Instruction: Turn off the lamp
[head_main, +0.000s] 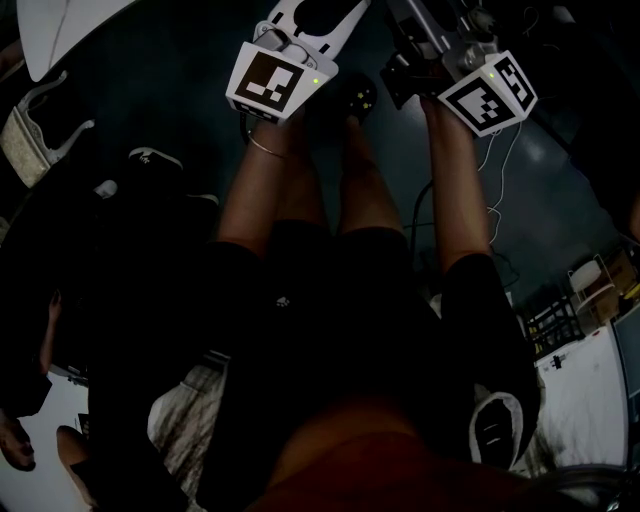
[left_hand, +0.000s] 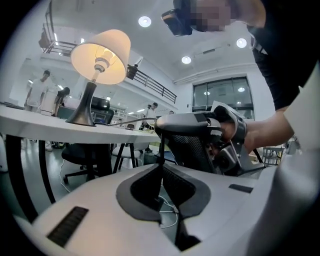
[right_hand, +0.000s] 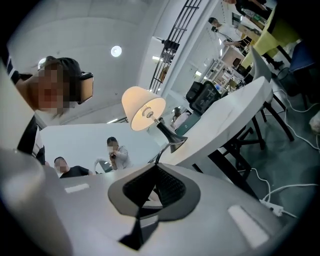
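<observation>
The lamp (left_hand: 100, 55) stands lit on the table (left_hand: 35, 125), at 11 o'clock from the closed left gripper (left_hand: 161, 166) and 12 o'clock from the closed right gripper (right_hand: 156, 166).

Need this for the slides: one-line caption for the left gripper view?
Shut, empty left gripper; beyond it, lit cream-shaded lamp with dark flared base on white table.

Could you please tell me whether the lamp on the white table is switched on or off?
On. The lamp has a shade glowing warm yellow, with the bulb lit beneath it, in both gripper views.
</observation>
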